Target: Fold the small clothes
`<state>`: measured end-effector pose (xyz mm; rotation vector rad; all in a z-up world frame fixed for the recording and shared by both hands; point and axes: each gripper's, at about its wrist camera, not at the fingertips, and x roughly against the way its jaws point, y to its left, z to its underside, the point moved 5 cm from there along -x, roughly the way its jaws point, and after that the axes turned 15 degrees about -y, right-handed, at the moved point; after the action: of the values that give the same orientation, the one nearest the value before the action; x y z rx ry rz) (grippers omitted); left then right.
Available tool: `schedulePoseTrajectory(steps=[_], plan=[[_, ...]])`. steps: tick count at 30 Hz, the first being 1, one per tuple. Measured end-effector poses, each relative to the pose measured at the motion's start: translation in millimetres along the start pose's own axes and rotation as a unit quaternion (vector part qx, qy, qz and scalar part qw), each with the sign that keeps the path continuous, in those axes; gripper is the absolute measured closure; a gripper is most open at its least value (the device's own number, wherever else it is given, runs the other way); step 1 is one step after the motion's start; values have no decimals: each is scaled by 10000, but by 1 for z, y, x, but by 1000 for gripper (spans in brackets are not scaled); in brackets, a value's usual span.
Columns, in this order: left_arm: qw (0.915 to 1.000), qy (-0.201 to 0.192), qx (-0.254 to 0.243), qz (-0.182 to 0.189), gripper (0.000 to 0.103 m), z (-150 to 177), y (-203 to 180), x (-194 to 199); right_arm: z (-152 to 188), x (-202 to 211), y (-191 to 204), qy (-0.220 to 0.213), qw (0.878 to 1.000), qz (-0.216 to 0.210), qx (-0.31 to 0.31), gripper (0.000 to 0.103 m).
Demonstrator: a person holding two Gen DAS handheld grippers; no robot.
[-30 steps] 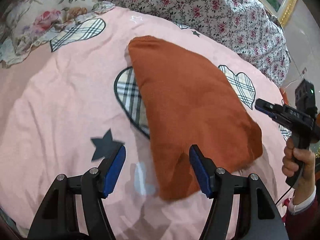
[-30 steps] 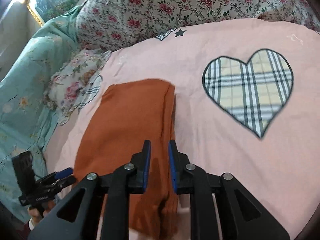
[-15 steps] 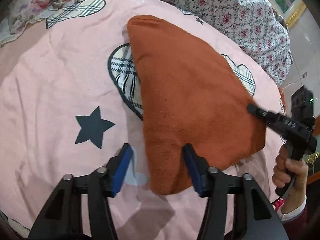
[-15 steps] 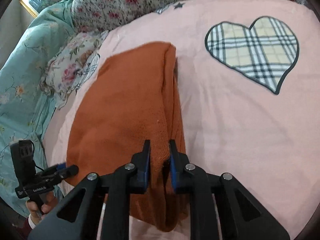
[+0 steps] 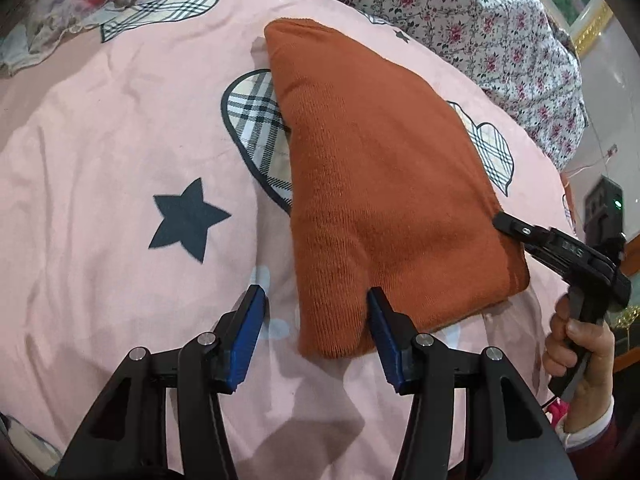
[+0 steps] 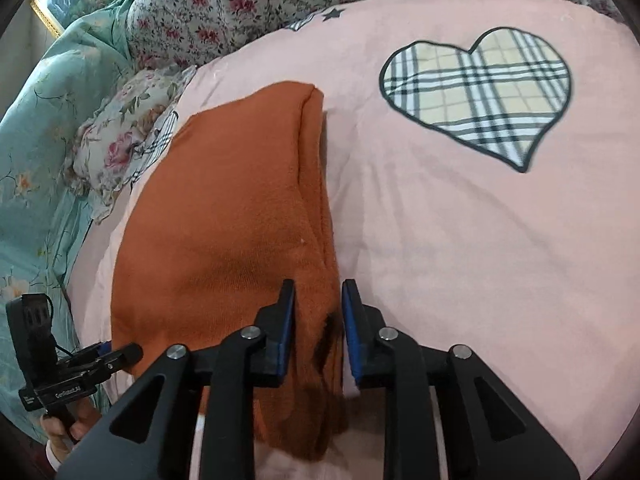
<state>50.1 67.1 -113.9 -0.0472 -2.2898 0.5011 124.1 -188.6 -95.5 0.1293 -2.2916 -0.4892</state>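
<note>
A folded orange knit garment [image 5: 380, 184] lies on a pink bed cover [image 5: 120, 160]. My left gripper [image 5: 316, 312] is open; the garment's near corner lies between its blue pads, untouched. My right gripper [image 6: 318, 300] stands at the garment's [image 6: 224, 232] near right edge, its jaws a little apart with the folded edge between them. Whether the pads press the cloth I cannot tell. The right gripper also shows in the left wrist view [image 5: 508, 224] at the garment's right edge. The left gripper shows at lower left in the right wrist view [image 6: 120, 354].
The pink cover carries plaid hearts [image 6: 476, 92] and a dark star [image 5: 184, 220]. A floral quilt [image 5: 480, 20] lies at the back, a floral pillow [image 6: 124, 128] and a teal sheet [image 6: 40, 120] to the side. The bed's edge falls off near the hands.
Both grippers came closer to the garment. The right gripper's jaws, nearly closed before, have opened a little around the folded edge. The left gripper stayed open.
</note>
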Motion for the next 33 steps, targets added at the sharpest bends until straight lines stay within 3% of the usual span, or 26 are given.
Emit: schedulePoseTrajectory(steps=[3,6,10,13,15,17,18,23,33], plan=[[9998,-136,128,-7,55,-1,1,12,2,27,12,-275,9995,-66,124,78],[9985,-530,86,89,57,-8,-5,31,7,48,29,-476,9980,-217,359,78],[9937,-829,-19,759,57,-16,-26,46,16,57,45,-462,9961,-542,511,78],[9920,-743,-423,930,56,-12,-43,36,24,47,52,-287,9955,-597,670,78],[9958,-443,-579,553,57,-4,-39,15,30,30,45,-65,9968,-371,699,78],[9975,-209,-493,466,68,2,-27,1,39,15,29,151,9978,-48,638,79],[9977,-210,-443,468,73,2,-24,-1,44,9,21,215,9985,-95,495,82],[9973,-226,-401,573,73,4,-18,6,45,17,17,154,9985,-101,525,82],[9977,-189,-600,268,68,15,-20,26,48,49,18,32,9978,246,607,79]])
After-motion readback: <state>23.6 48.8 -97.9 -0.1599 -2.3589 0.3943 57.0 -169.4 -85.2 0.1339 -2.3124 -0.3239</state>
